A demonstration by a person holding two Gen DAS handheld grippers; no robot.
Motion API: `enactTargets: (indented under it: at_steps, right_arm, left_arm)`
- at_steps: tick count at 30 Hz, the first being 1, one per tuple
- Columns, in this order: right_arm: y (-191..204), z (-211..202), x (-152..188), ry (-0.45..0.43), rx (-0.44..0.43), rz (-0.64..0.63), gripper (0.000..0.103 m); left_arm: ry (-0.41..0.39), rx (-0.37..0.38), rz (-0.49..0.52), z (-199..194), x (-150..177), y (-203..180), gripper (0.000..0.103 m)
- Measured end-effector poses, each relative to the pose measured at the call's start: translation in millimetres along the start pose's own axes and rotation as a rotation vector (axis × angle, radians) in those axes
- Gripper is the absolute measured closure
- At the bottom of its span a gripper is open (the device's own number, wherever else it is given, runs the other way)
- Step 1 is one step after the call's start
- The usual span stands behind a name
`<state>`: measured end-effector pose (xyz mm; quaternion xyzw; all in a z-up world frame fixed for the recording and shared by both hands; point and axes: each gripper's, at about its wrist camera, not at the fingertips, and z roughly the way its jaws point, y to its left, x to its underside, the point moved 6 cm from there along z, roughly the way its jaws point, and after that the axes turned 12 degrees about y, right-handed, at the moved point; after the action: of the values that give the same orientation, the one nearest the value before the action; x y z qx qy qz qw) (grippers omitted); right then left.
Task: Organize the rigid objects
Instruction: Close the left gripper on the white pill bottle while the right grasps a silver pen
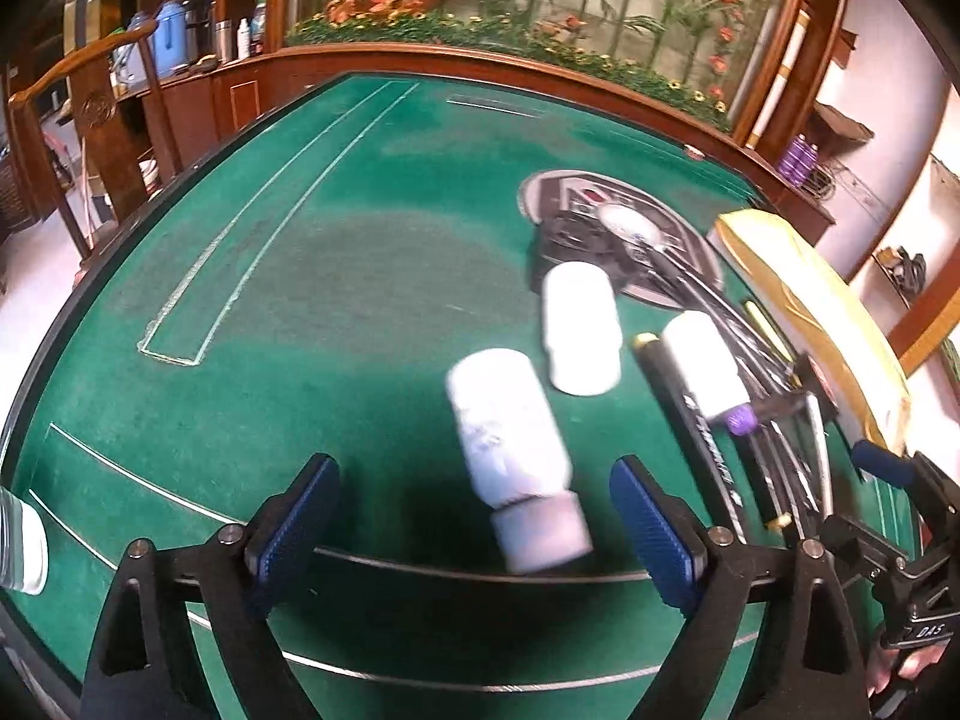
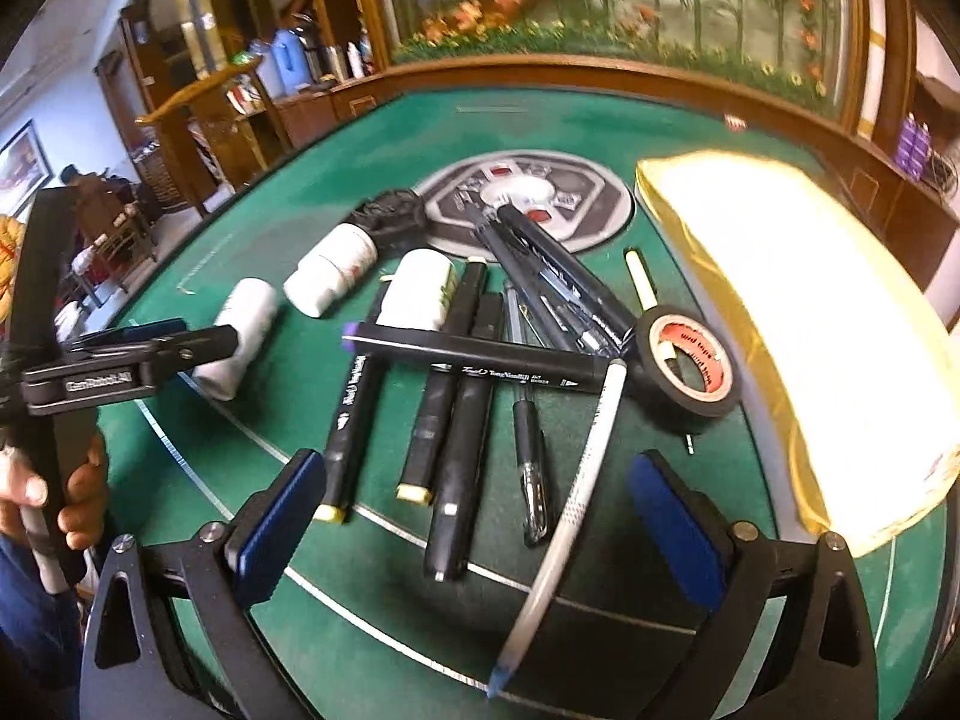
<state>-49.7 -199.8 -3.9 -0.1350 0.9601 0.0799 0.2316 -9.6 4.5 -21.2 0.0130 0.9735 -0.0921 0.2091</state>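
On a green felt table (image 1: 300,276), we hover the left tool (image 1: 474,516), fingers spread wide and holding nothing, over a white bottle (image 1: 510,438) lying on its side, its cap toward us and just between the blue pads (image 1: 300,516). Our right tool (image 2: 477,516), also spread and empty, hangs above a heap of pens (image 2: 456,432) beside the tape roll (image 2: 687,360); a white pen (image 2: 576,492) slants up between its fingers. Two more bottles (image 1: 582,330) lie beyond the first, toward the round plate (image 2: 528,198) at the table's middle, with the yellow box (image 2: 810,330) right of the tape. The risks, as we judge them: the round bottle may roll off the pads if we close off-centre, and a grab into the crossed pens could drag several at once.
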Motion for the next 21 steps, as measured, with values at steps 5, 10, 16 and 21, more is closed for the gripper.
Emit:
enactTargets:
  at_steps: [5,10,16,21]
  right_arm:
    - [-4.6,-11.6,7.0,-0.031,-0.012,-0.011,0.019]
    - [-17.2,-14.6,12.8,-0.032,-0.03,0.018,0.025]
    - [-28.3,-12.8,17.2,-0.017,-0.065,0.069,0.048]
    - [-36.6,-5.4,18.6,0.014,-0.089,0.123,0.068]
  left_arm:
    - [0.009,-0.041,0.021,-0.1,2.4,-11.8,0.023]
    - [0.023,-0.071,0.019,3.0,3.2,-14.1,0.032]
    - [0.03,-0.102,0.005,10.7,3.7,-13.4,0.033]
    - [0.039,-0.118,-0.009,18.4,2.1,-7.4,0.04]
